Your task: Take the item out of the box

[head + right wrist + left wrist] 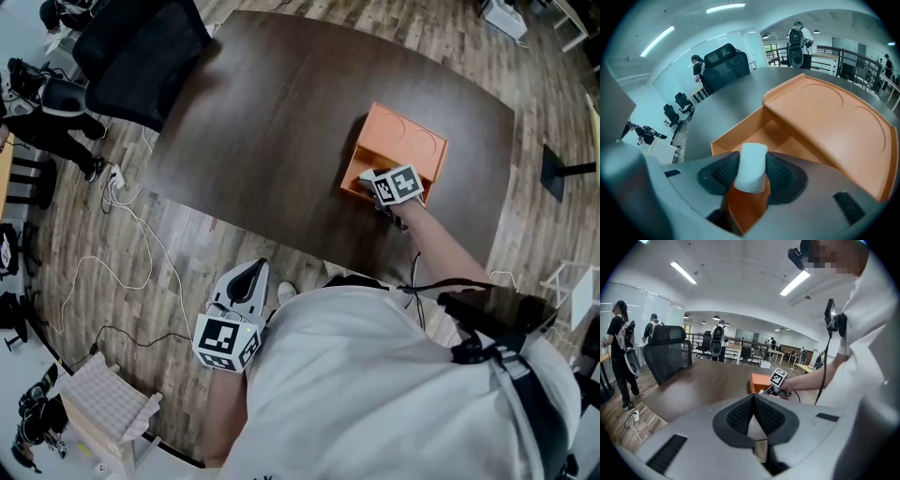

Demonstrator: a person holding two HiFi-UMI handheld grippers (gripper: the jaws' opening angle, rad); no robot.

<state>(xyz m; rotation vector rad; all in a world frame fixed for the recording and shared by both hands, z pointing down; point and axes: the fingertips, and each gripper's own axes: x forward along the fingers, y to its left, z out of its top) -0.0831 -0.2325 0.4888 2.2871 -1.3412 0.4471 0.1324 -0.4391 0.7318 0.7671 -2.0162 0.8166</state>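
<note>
An orange box (403, 141) stands open on the dark table (272, 122), its lid (834, 117) folded back flat. My right gripper (370, 180) is at the box's near edge, over the open compartment (759, 131). A white, roll-shaped item (751, 166) sits upright between its fingers, and both pads press on it. My left gripper (248, 275) hangs low beside my body, off the table's near edge, its jaws closed tip to tip with nothing in them (753, 398). The left gripper view also shows the box (759, 380) and the right gripper's marker cube (778, 377).
A black mesh office chair (141, 56) stands at the table's far left corner. Cables and a power strip (117, 183) lie on the wooden floor to the left. A cardboard box (103, 408) sits at the bottom left. People stand at the far left (621, 357).
</note>
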